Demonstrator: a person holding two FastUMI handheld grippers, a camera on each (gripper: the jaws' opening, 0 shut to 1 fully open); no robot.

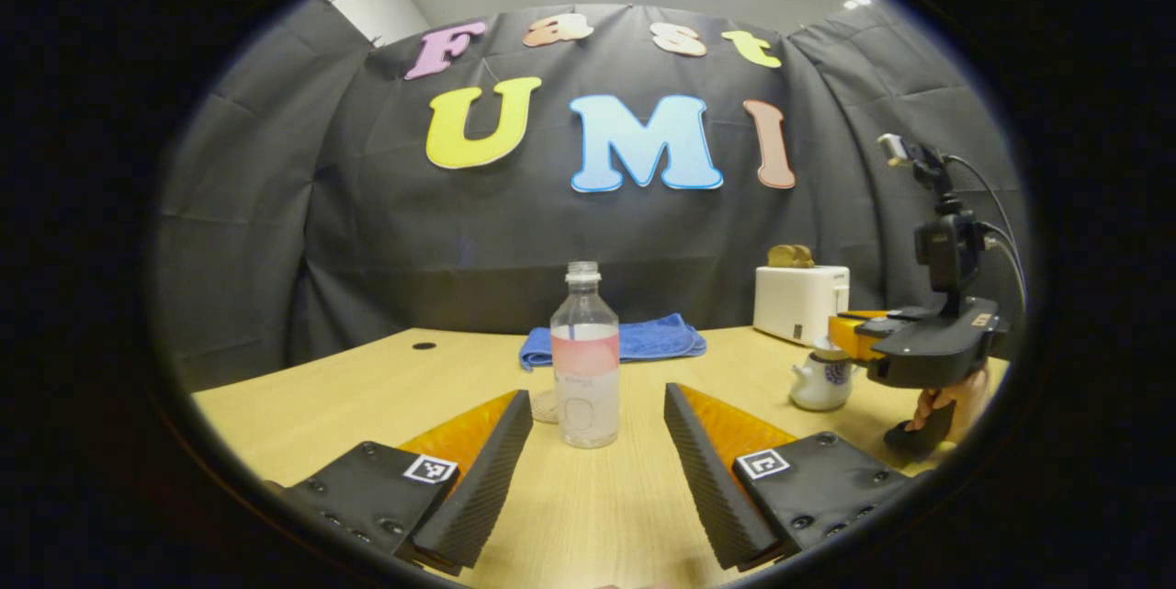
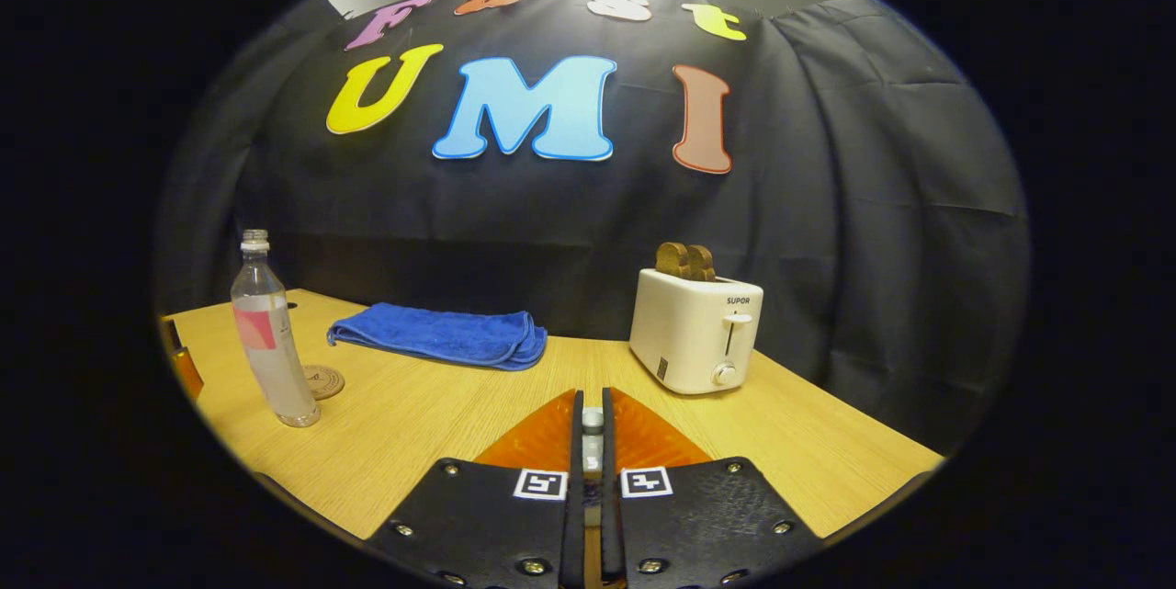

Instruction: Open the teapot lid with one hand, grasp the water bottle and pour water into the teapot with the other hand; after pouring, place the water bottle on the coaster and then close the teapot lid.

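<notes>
left gripper (image 1: 597, 442): jaws spread wide, facing water bottle (image 1: 584, 359) | bottle: uncapped, upright just in front of coaster (image 2: 322, 381), could tip and spill if nudged | teapot (image 1: 820, 378): right of bottle | right gripper (image 2: 593, 442): clenched on lid knob (image 2: 593, 421), could slip.

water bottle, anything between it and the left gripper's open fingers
Nothing visible. In the left gripper view the water bottle stands upright straight ahead of the left gripper, with bare table between them. The coaster sits behind the bottle, not in the path.
</notes>
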